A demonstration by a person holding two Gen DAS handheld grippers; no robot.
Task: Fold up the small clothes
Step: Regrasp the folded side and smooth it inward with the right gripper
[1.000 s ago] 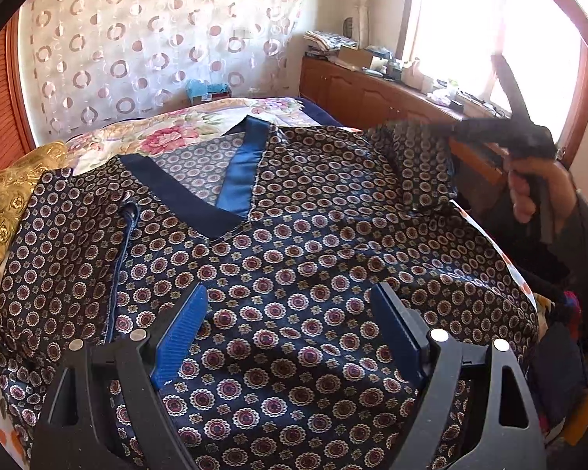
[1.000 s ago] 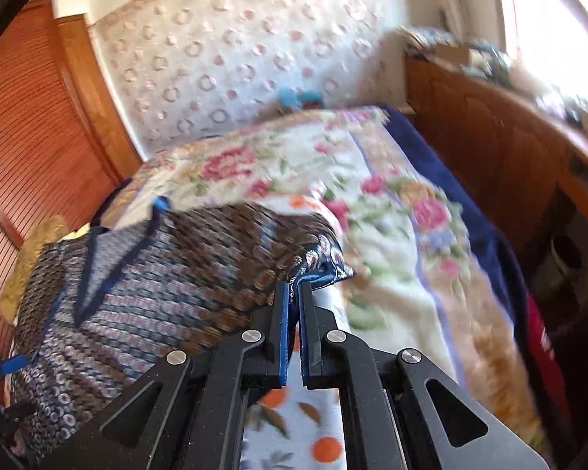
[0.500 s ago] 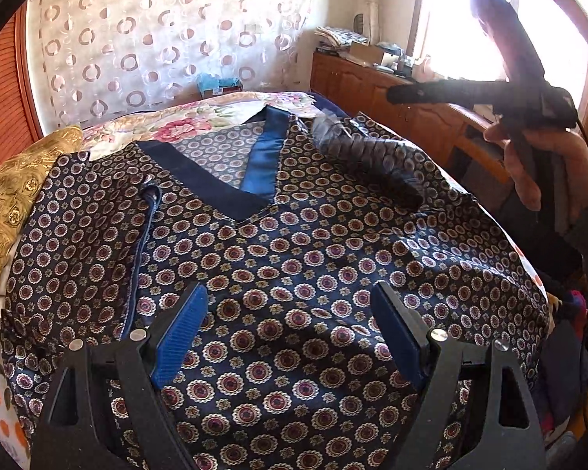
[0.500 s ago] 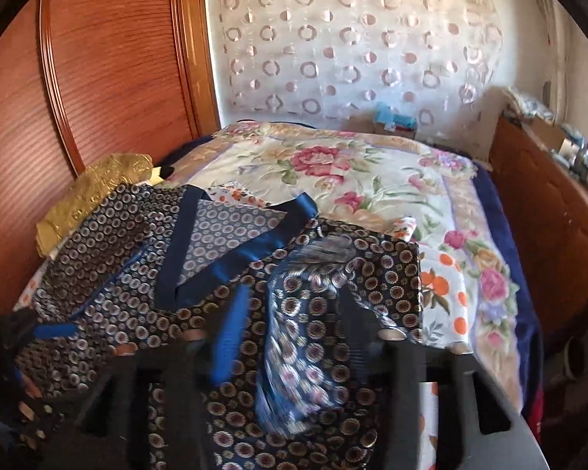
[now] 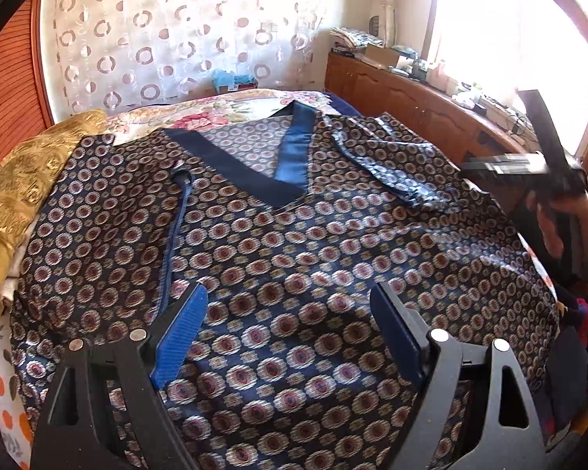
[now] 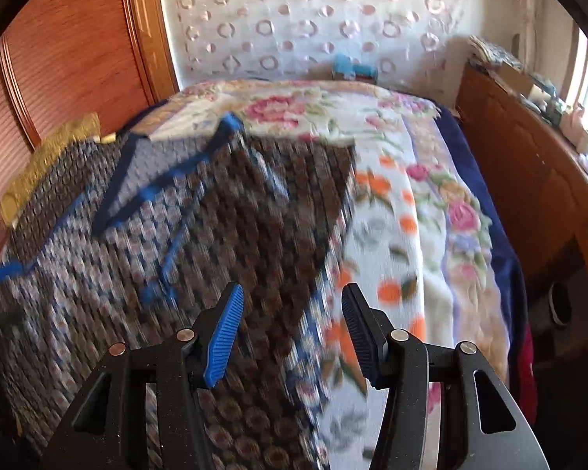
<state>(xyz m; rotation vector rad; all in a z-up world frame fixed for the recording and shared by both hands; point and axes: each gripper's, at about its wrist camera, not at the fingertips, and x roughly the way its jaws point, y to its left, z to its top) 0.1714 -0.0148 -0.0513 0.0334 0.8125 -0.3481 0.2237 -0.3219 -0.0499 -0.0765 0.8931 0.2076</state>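
Note:
A dark navy patterned V-neck top (image 5: 294, 250) with blue trim lies flat on the bed, its right sleeve (image 5: 396, 168) folded in over the chest. My left gripper (image 5: 290, 313) is open and empty, hovering over the lower middle of the top. My right gripper (image 6: 292, 313) is open and empty, above the top's right edge (image 6: 325, 235); that view is motion-blurred. The right gripper's body (image 5: 529, 164) and the hand show at the right of the left wrist view.
A floral blanket (image 6: 411, 180) covers the bed. A gold cloth (image 5: 27, 180) lies at the left. A wooden cabinet (image 5: 411, 109) with clutter runs along the right under the window. A wooden headboard (image 6: 58, 58) is at the left. Dark clothes (image 5: 572, 337) hang at the bed's right edge.
The right gripper carried the sleeve in over the chest, opened and let it go, then drew back to the right. The left gripper stayed open over the top.

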